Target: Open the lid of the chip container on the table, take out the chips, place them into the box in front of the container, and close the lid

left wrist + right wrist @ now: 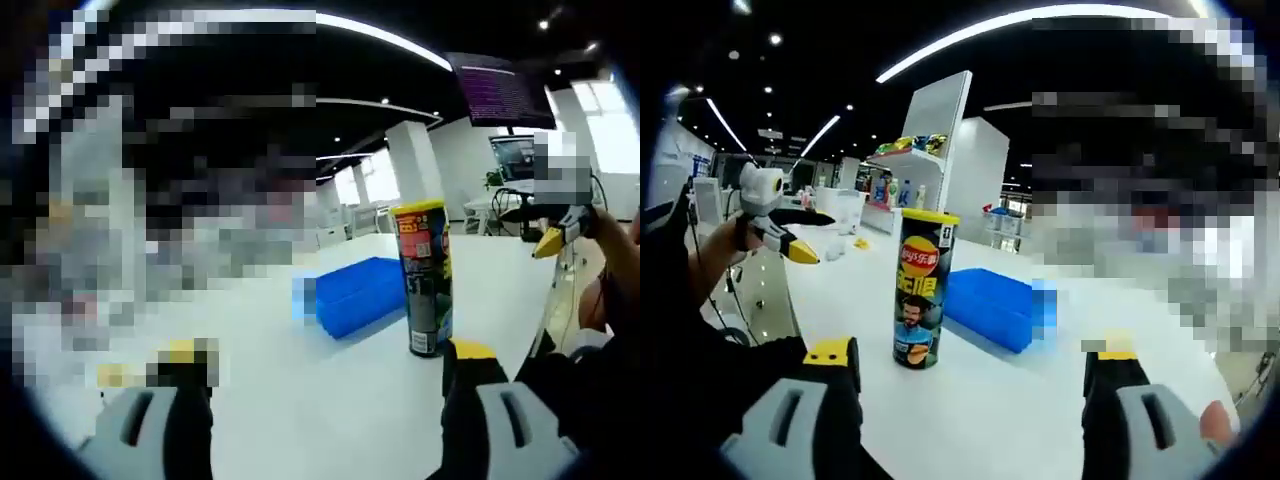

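The chip can (921, 288) is standing upright on the white table (1000, 410), lid (930, 215) on, with the blue box (995, 305) just beside it toward the far edge, ready to receive the chips. Both the left gripper (330, 395) and the right gripper (975, 385) are hovering with jaws spread, grasping nothing, framing the can for an approach. Mosaic is masking much of the background.

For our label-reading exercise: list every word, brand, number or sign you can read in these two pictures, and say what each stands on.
"乐事": on the red and yellow brand roundel of the tall yellow-lidded cylindrical chip can, right gripper view; only roughly legible.
Large pale characters below that roundel: too blurred to read.
Red label panel on the can in the left gripper view: too blurred.
Purple-lit wall screen: text too small.
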Demonstrator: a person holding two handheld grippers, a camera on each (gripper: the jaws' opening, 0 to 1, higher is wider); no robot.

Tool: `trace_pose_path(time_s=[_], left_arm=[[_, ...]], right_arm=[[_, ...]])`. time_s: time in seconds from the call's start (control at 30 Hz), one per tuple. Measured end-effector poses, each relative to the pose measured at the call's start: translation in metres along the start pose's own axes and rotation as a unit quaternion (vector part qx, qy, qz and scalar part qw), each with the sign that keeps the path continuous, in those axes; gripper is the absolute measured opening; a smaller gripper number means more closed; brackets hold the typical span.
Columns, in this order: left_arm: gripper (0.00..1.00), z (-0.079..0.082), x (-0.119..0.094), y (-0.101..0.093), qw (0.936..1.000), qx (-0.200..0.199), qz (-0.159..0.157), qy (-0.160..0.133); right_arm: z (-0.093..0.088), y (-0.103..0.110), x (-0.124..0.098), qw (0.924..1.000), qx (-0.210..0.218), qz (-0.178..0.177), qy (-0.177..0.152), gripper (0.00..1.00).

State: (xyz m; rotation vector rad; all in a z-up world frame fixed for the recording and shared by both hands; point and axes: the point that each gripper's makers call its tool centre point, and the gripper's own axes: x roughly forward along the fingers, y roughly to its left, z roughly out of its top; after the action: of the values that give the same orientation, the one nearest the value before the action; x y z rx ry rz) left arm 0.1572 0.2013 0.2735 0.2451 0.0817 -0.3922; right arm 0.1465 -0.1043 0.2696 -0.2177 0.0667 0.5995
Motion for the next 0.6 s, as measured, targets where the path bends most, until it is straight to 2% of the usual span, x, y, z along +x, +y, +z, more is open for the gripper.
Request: trace_pose_path(time_s=[0.23, 0.6], left_arm=[[0.95, 0.0003, -0.0013, 0.0002, 1.0, 0.002, 0.0, -0.002], [0.95, 0.0018, -0.0017, 0.0016, 1.0, -0.001, 0.001, -0.004]], right_arm=[[-0.0065, 0.0015, 0.0008, 0.9999, -0.008, 0.0, 0.013, 0.86], [-0.0069, 0.0028, 0.0015, 0.9998, -0.01, 0.0, 0.015, 0.86]])
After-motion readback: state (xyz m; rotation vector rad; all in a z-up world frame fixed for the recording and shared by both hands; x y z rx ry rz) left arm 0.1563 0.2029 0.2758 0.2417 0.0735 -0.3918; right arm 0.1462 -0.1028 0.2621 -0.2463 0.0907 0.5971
